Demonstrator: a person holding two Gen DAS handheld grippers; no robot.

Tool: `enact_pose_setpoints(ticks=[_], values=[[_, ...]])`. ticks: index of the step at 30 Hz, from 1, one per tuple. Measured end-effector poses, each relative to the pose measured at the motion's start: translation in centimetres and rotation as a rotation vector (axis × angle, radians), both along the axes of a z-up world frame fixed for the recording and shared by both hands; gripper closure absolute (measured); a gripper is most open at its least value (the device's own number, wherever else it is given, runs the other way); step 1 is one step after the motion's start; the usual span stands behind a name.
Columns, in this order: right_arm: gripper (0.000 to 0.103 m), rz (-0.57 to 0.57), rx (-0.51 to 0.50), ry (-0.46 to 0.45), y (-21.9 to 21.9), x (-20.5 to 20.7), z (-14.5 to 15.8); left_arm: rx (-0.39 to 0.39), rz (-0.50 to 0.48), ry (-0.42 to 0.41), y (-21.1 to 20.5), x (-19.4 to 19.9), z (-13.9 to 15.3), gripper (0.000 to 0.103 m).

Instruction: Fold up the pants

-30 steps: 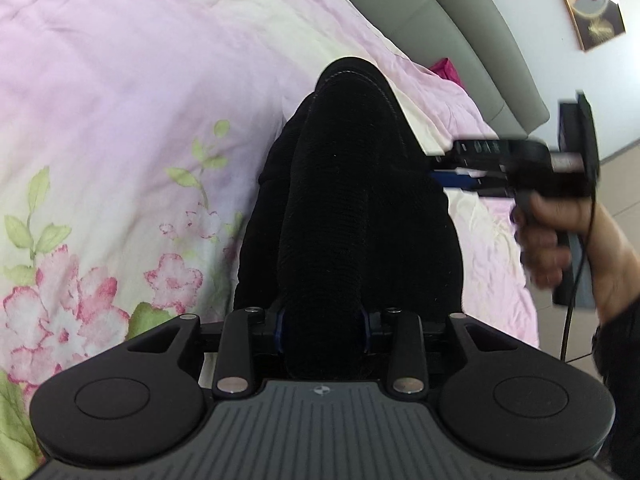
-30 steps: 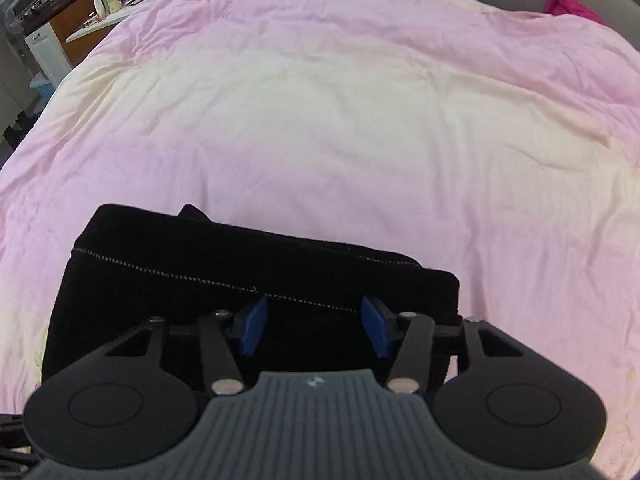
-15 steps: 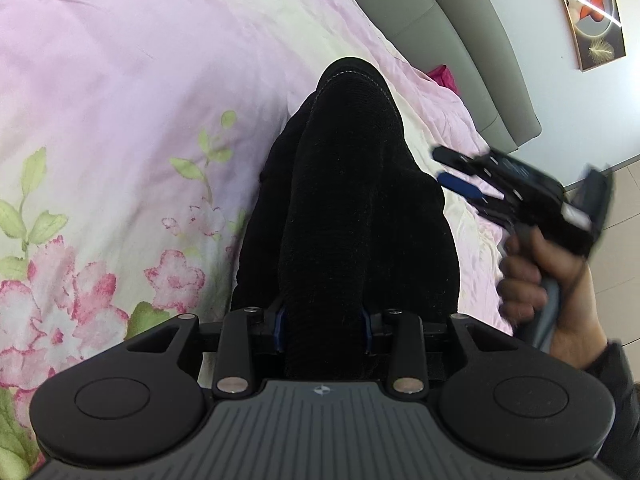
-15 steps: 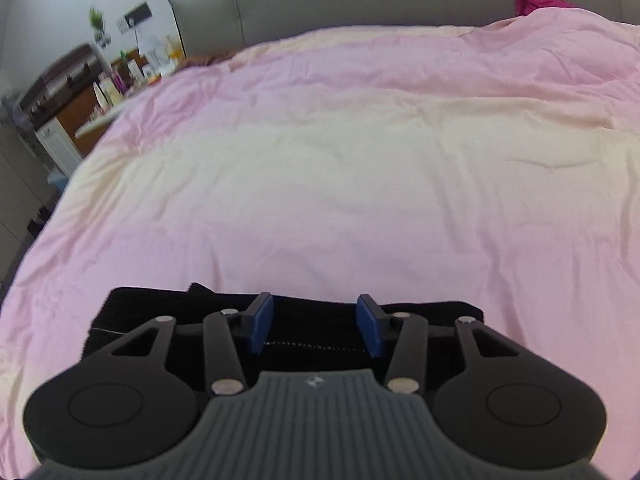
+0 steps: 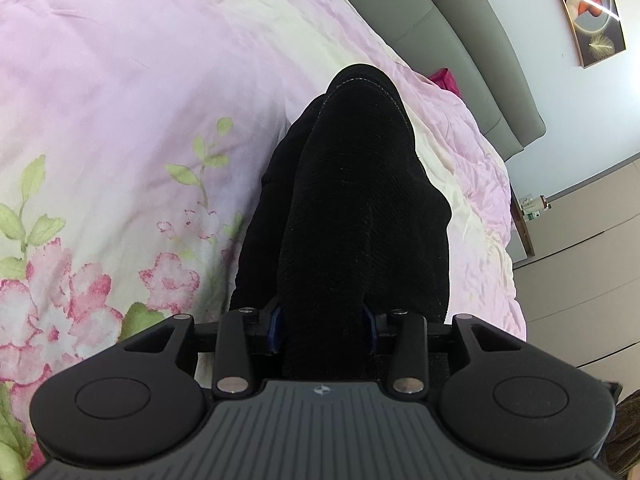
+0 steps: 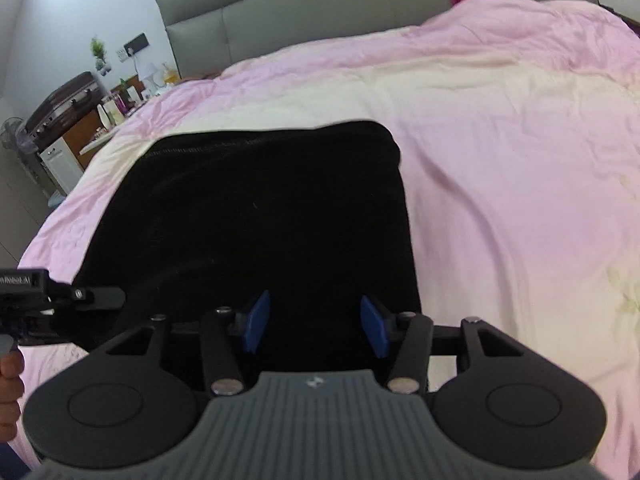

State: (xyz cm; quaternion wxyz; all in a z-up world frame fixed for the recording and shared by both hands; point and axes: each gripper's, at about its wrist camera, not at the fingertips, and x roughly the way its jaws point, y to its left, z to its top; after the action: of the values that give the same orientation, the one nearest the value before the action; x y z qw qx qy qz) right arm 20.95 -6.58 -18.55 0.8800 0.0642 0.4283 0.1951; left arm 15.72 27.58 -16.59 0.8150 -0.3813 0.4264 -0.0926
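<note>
Both grippers open: left gripper point(image 5: 323, 330) loosens around the black pants point(image 5: 360, 208); right gripper point(image 6: 314, 326) hovers unclamped above them on the duvet point(image 6: 500, 128).

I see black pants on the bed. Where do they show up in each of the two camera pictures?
Left wrist view: the black pants run up the middle, their near end between the claw's blue pads.
Right wrist view: the black pants lie left of centre on the quilt.
Shared landmark: the grey headboard.
</note>
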Motion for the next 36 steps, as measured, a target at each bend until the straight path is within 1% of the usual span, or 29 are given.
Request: enact_pose_setpoints(ticks=[2,3,4,5,6,9,10,11,12,13,15,16,19,21,24,26,32,36], values=[[0.055,0.028,-0.024,0.011,-0.8,-0.9,-0.5,0.021,0.003,-0.012,-0.1,-0.1,0.2,0.054],[0.055,0.043,-0.041,0.012,-1.0,-1.2,-0.4,0.044,0.014,-0.016,0.0,-0.3,0.6,0.05],[0.055,0.047,-0.05,0.019,-1.3,-1.4,-0.1,0.078,0.035,-0.019,0.1,-0.7,1.1,0.043],[0.055,0.047,-0.049,0.027,-1.5,-1.4,0.1,0.115,0.054,-0.026,0.2,-1.0,1.6,0.041],[0.055,0.044,-0.039,0.034,-1.9,-1.6,0.5,0.161,0.07,-0.043,0.2,-1.4,2.4,0.039],[0.054,0.042,-0.014,0.037,-2.8,-2.1,1.1,0.306,0.089,-0.096,-0.3,-2.2,5.4,0.04],[0.052,0.041,-0.008,0.037,-3.1,-2.2,1.2,0.349,0.088,-0.113,-0.6,-2.3,6.3,0.039],[0.05,0.038,0.0,0.04,-3.4,-2.3,1.4,0.373,0.074,-0.122,-0.9,-2.3,7.2,0.037],[0.045,0.034,0.01,0.043,-3.7,-2.2,1.6,0.378,0.05,-0.125,-1.2,-2.0,7.8,0.031],[0.044,0.031,0.022,0.043,-3.9,-2.2,1.7,0.373,0.026,-0.125,-1.5,-1.7,8.3,0.027],[0.043,0.02,0.035,0.037,-4.5,-2.4,1.8,0.368,-0.01,-0.114,-2.0,-0.9,9.2,0.025],[0.041,0.017,0.036,0.035,-4.7,-2.4,1.9,0.372,-0.02,-0.101,-2.4,-0.5,9.4,0.023],[0.039,0.013,0.012,0.04,-5.0,-2.2,2.1,0.39,-0.047,-0.069,-3.5,0.9,9.8,0.022],[0.036,0.006,-0.022,0.046,-5.2,-2.1,2.4,0.443,-0.069,-0.042,-4.5,1.7,9.7,0.021],[0.029,-0.009,-0.051,0.042,-5.6,-2.1,2.9,0.568,-0.078,0.014,-5.4,2.4,9.3,0.021],[0.029,-0.009,-0.056,0.036,-5.8,-2.2,3.0,0.601,-0.082,0.037,-5.4,2.8,8.9,0.021],[0.027,0.009,-0.076,0.038,-5.9,-2.1,2.7,0.604,-0.107,0.074,-5.1,4.3,8.4,0.021],[0.026,0.01,-0.072,0.043,-5.9,-1.7,2.5,0.582,-0.113,0.097,-4.7,6.1,7.3,0.018]])
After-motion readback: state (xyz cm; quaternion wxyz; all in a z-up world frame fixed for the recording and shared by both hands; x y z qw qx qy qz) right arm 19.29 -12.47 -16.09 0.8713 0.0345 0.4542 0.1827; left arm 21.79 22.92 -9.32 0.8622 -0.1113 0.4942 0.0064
